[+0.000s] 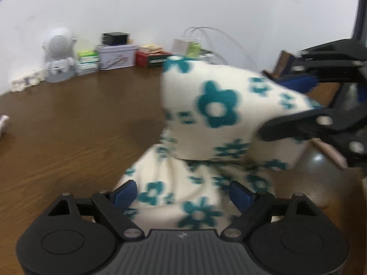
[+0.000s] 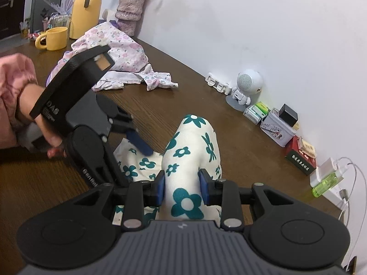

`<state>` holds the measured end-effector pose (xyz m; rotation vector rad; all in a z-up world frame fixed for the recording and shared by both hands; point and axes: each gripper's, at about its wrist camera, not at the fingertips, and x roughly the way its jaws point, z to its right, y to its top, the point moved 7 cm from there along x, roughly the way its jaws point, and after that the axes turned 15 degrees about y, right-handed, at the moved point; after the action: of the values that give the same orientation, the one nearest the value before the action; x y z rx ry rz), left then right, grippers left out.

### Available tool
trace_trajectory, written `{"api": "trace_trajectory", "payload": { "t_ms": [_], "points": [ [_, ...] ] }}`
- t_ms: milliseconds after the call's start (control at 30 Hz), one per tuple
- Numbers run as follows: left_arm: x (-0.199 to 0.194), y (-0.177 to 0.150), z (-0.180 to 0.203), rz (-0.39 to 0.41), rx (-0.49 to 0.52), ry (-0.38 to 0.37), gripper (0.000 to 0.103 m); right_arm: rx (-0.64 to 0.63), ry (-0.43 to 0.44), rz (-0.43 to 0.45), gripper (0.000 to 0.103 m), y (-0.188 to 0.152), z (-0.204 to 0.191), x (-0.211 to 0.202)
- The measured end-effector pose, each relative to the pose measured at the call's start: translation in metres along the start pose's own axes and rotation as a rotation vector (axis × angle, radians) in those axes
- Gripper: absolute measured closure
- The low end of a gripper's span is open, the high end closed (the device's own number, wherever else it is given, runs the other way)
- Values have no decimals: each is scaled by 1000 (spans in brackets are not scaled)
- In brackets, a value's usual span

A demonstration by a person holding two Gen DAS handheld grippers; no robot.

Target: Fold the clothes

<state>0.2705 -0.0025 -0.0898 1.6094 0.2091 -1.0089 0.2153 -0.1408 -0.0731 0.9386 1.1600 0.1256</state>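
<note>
Both cameras sit low behind their own jaws, tilted down at the brown wooden table [image 1: 68, 123]. The left wrist view faces the wall, close over the cream teal-flowered garment [image 1: 215, 114]. The right wrist view looks along the wall toward ten o'clock. Both share the white robot-shaped speaker [image 2: 246, 87].

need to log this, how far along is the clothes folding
Early. Nothing looks folded yet. In hand: right gripper is shut on the white teal-flowered garment, lifting a bunched part; left gripper is open over it. Left: the folds themselves, plus the purple-flowered garment crumpled on the table.
</note>
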Motion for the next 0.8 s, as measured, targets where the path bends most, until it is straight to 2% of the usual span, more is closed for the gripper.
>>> {"api": "trace_trajectory", "payload": {
  "t_ms": [133, 267, 367, 400, 467, 533, 567, 700, 733, 767, 800],
  "points": [
    [-4, -6, 22, -12, 50, -51, 15, 22, 24, 3, 74, 0, 2, 1],
    [-1, -17, 41, -5, 160, 42, 14, 20, 29, 1, 74, 0, 0, 3],
    [1, -21, 48, 1, 221, 108, 19, 13, 28, -2, 73, 0, -2, 4],
    [1, -22, 48, 3, 234, 126, 23, 11, 28, -3, 73, -1, -3, 4],
    [-1, -19, 41, 6, 204, 144, 53, 8, 27, -4, 73, -1, -3, 4],
    [-4, -19, 35, 9, 179, 154, 69, 9, 29, -4, 73, -2, -3, 3],
    [-4, -19, 33, 11, 172, 156, 74, 9, 30, -4, 73, -2, -2, 3],
    [-5, -20, 31, 24, 167, 167, 72, 8, 36, -3, 73, -3, -2, 4],
    [-8, -22, 32, 26, 170, 164, 60, 6, 37, -3, 73, -3, -3, 4],
    [-11, -24, 33, 28, 171, 161, 42, 5, 39, -4, 73, -3, -3, 4],
    [-16, -26, 33, 35, 172, 158, 36, 3, 41, -6, 73, -3, -4, 5]
  ]
}}
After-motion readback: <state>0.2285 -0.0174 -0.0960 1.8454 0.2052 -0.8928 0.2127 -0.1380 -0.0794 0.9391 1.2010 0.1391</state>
